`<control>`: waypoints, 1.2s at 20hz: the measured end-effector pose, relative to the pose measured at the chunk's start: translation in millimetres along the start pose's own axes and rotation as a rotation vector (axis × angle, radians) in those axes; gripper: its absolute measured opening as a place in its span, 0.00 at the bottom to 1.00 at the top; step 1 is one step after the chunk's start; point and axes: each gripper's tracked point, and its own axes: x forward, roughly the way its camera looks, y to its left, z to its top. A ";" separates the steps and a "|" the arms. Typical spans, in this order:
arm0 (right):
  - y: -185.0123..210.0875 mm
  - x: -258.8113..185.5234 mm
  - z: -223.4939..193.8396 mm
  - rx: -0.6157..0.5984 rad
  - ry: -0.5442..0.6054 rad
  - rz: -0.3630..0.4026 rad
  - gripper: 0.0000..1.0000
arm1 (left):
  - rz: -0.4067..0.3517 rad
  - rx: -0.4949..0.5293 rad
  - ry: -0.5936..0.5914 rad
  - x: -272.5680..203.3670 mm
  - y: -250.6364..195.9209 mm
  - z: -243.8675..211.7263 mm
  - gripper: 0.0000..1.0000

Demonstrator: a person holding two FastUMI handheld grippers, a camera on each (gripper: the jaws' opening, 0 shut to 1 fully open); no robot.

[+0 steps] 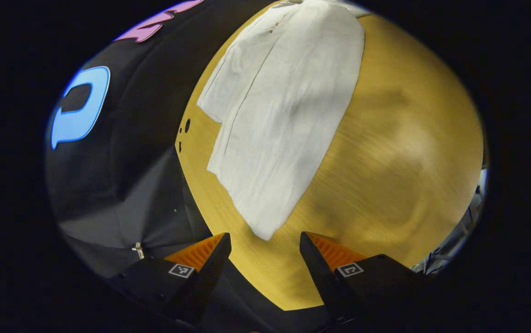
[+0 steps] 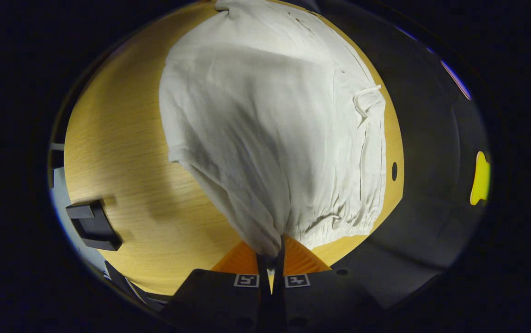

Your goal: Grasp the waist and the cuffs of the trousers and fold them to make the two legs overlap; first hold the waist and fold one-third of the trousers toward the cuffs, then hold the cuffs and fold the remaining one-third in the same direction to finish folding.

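Recording booth, black cloth wall (image 1: 122, 152), bare wooden table (image 1: 399, 152)

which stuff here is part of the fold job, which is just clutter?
Job:
- trousers
- right gripper, jaws shut on the waist
- left gripper, jaws open near the cuff end

Clutter:
- black block at the table edge

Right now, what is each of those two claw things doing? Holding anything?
Left gripper: open, holding nothing, just short of the trousers cuff end.
Right gripper: closed, pinching the trousers at the waist.
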 end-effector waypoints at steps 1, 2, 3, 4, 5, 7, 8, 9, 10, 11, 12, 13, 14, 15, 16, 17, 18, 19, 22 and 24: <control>0.0 0.7 -0.3 0.007 0.002 0.006 0.05 | -0.012 0.013 -0.011 4.0 5.4 3.2 0.94; -0.6 0.6 -0.2 0.015 0.002 0.010 0.05 | -0.029 0.026 -0.029 9.0 9.1 9.9 0.93; 0.4 0.2 -0.8 0.021 0.005 0.013 0.05 | -0.046 0.051 -0.047 13.3 14.6 14.8 0.93; -0.1 0.5 -0.8 0.024 0.009 0.013 0.05 | -0.064 0.086 -0.068 16.9 17.8 21.1 0.93; -0.2 0.7 -0.8 0.024 0.013 0.011 0.05 | -0.082 0.126 -0.090 20.4 20.3 29.0 0.92; -0.3 0.7 -0.9 0.016 0.017 0.006 0.05 | -0.134 0.210 -0.124 26.0 22.5 39.8 0.88; -0.4 0.0 -0.4 0.012 0.018 0.004 0.05 | -0.169 0.239 -0.124 28.1 22.5 42.3 0.86; -0.6 0.7 -1.1 0.011 0.017 0.002 0.05 | -0.203 0.256 -0.122 27.7 22.4 42.0 0.85; -0.4 0.0 -1.3 0.008 0.015 0.000 0.05 | -0.240 0.267 -0.114 27.3 19.0 41.7 0.83; -0.5 0.3 -1.0 0.003 0.014 -0.002 0.05 | -0.268 0.280 -0.106 28.8 16.8 42.1 0.80; -0.6 0.0 -1.3 0.001 0.015 -0.005 0.05 | -0.283 0.295 -0.105 29.7 14.0 41.8 0.69; -0.4 -0.1 -1.2 -0.001 0.015 -0.007 0.05 | -0.291 0.301 -0.102 30.3 13.1 40.1 0.67; -0.7 -0.5 -1.2 -0.001 0.015 -0.008 0.05 | -0.298 0.297 -0.099 28.9 10.4 39.0 0.58; -0.7 -0.3 -1.4 0.001 0.014 -0.009 0.05 | -0.298 0.291 -0.097 29.3 10.8 38.4 0.54; -1.2 -0.3 -1.2 0.002 0.013 -0.009 0.05 | -0.300 0.281 -0.091 29.3 9.2 37.7 0.49; -1.0 -0.1 -1.5 0.004 0.012 -0.008 0.05 | -0.305 0.266 -0.087 28.7 7.4 37.3 0.48; -0.8 0.1 -1.3 0.004 0.011 -0.008 0.05 | -0.310 0.253 -0.082 28.6 5.0 37.2 0.41; -0.9 0.1 -1.0 0.004 0.009 -0.007 0.05 | -0.318 0.243 -0.078 28.7 3.4 37.4 0.38; -1.0 -0.3 -1.1 0.006 0.004 -0.002 0.05 | -0.295 0.226 -0.059 28.8 0.6 33.8 0.23; -1.3 0.4 -1.3 0.014 0.001 -0.002 0.05 | -0.270 0.213 -0.055 27.7 -1.7 31.8 0.15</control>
